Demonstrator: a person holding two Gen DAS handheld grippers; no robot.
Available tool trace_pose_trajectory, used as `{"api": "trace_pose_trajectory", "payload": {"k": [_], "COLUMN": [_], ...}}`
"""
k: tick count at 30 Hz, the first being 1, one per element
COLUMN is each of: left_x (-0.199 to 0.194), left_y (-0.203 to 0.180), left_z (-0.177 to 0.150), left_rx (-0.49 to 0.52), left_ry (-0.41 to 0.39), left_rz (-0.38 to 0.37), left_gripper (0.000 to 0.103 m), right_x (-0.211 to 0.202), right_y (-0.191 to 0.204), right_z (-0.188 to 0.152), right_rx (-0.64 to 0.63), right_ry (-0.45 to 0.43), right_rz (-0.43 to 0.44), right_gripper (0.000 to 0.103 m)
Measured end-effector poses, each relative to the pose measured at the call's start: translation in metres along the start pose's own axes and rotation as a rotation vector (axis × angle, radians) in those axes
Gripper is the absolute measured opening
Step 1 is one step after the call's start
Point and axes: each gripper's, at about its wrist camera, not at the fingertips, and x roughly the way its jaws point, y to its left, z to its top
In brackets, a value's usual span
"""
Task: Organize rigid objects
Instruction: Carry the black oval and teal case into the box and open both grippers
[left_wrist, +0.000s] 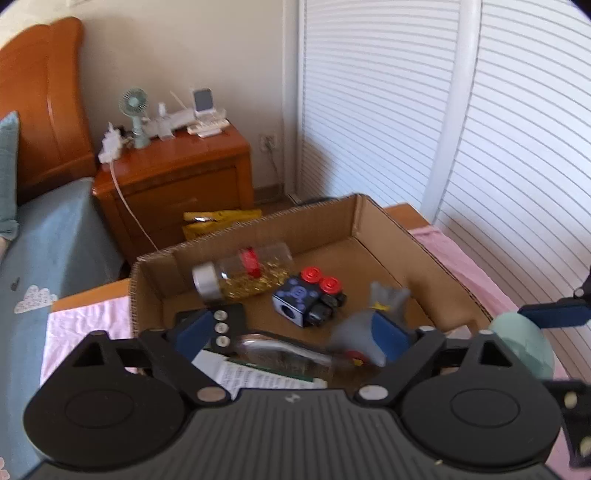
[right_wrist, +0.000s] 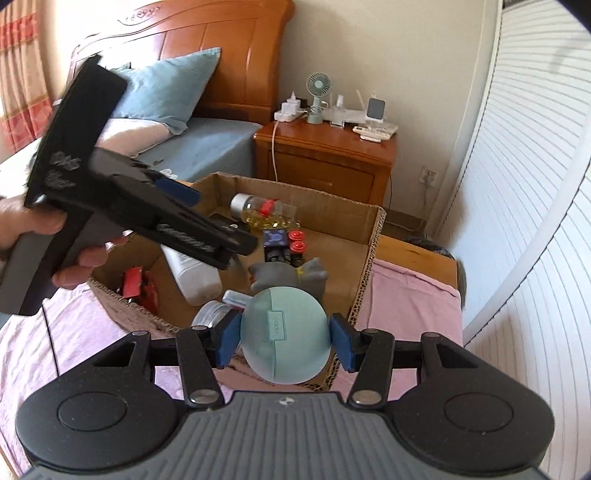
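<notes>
My right tongs (right_wrist: 283, 341) squeeze a round green case (right_wrist: 284, 334), just in front of the box (right_wrist: 371, 258), which sits on the tabletop (right_wrist: 410, 251). My left tongs (left_wrist: 295, 332) are spread wide over the box with nothing pinched. A grey toy (left_wrist: 369, 332) lies right by one pad. Farther in are a blue block (left_wrist: 301, 299) and a jar (left_wrist: 243, 277). I think I am putting things away. Next, I must lift the case over the wall and let go inside.
</notes>
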Motion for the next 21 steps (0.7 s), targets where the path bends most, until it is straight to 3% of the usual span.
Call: {"api": "trace_pose_trajectory", "payload": {"k": [4, 14, 21], "left_x": [-0.022, -0.091, -0.109], "left_y": [0.003, -0.001, -0.009], "left_z": [-0.006, -0.045, -0.071], "left_rx": [0.002, -0.012, -0.009], "left_ry": [-0.047, -0.101, -0.137], "left_rz": [0.05, 0.097, 0.143], "left_gripper": [0.102, 0.102, 0.102], "right_x": [0.012, 0.067, 0.114], "right_y": [-0.009, -0.036, -0.048], "right_z": [0.008, 0.054, 0.068], "right_rx": [0.026, 0.12, 0.211], "right_ry": [0.01, 0.042, 0.11], "right_rz": [0.0, -0.02, -0.041], "right_gripper": [0.057, 0.057, 0.058]}}
